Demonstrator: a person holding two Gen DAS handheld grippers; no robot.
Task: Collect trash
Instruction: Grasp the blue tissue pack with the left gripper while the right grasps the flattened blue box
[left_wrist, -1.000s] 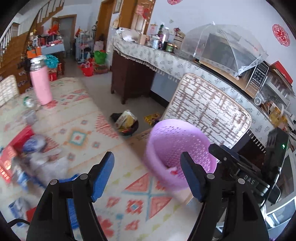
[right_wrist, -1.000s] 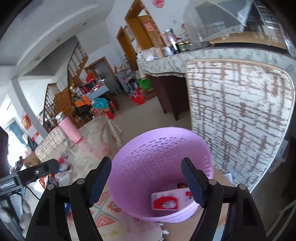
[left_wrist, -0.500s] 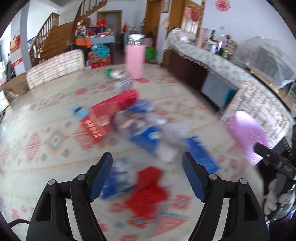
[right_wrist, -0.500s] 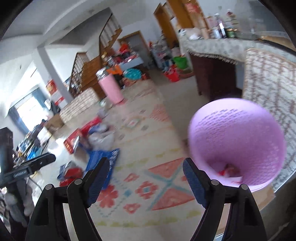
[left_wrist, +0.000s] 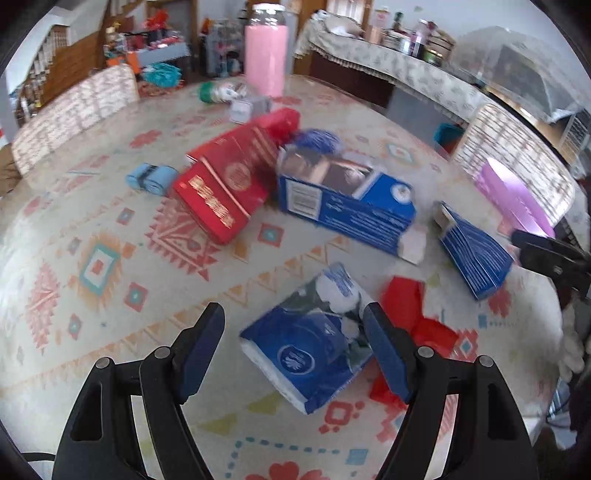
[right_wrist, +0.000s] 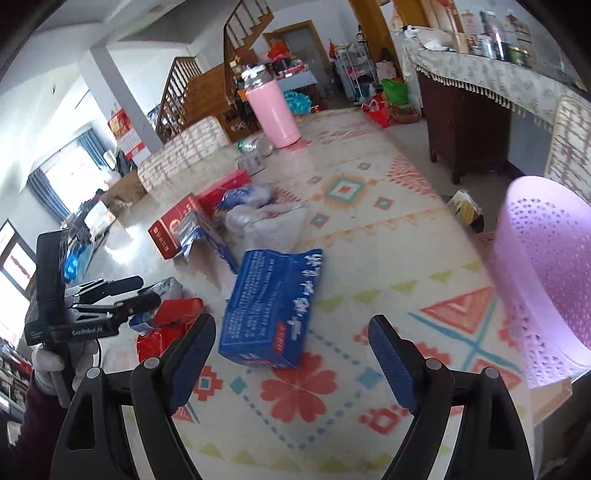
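Purple basket (right_wrist: 543, 273) cut off at frame edge, contents unseen.

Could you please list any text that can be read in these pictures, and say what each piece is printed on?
"GenRobot.AI": white lettering on the body of the left gripper, seen from the right wrist.
Blue box: white Chinese characters, too blurred to read.
Red box: gold print, too blurred to read.

Somebody's lived-in home, dining area

Wooden staircase (right_wrist: 207, 92), patterned tablecloth (left_wrist: 110, 266), woven chair (left_wrist: 74, 107), sideboard (right_wrist: 480, 92) crammed with jars – definitely a house.
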